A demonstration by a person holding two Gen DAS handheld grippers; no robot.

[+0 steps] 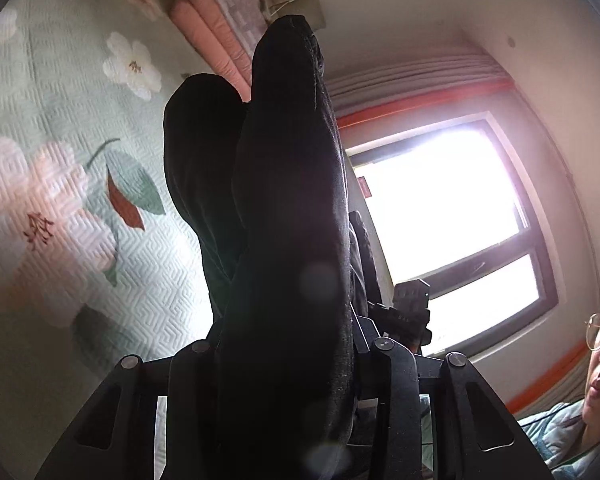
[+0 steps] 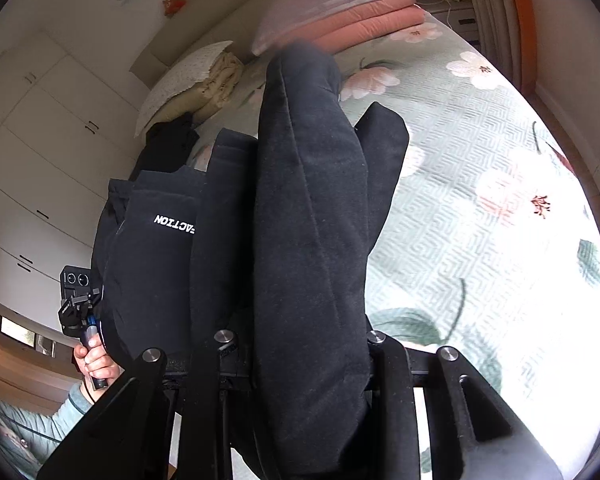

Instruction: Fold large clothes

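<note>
While the left wrist view is mostly blocked by it, you can see the black garment (image 1: 284, 208) running straight up between the arms of the left gripper (image 1: 288, 356), bunched thick in there, so the jaws look pinched on a fat wad of cloth rather than standing empty, though the fingertips themselves are buried. Behind it is the floral bedspread (image 1: 60, 128), one stack of folded pink blankets (image 1: 216, 36) at the head end, one bright window (image 1: 440, 208), and the other handheld rig poking out beside the cloth. Over on the right wrist view it's the same story: the garment (image 2: 312, 220) sits clamped in the right gripper (image 2: 300, 356), jaws squeezing a thick roll, with the rest hanging off to the side showing white lettering (image 2: 176, 224). It's lifted clear above the bed, not lying on it. You also see the left hand (image 2: 96, 360) gripping its handle and a white wardrobe (image 2: 32, 140) behind. My guess is this is the lift-and-carry part of a fold, so to do it well: keep both ends level and taut so the fabric doesn't sag or twist, then lay it down flat on the bedspread with edges lined up before letting go. Count-wise: one black garment, two grippers, one bed, one pink blanket stack, one window, and one other pile of bedding (image 2: 204, 76) near the headboard.
</note>
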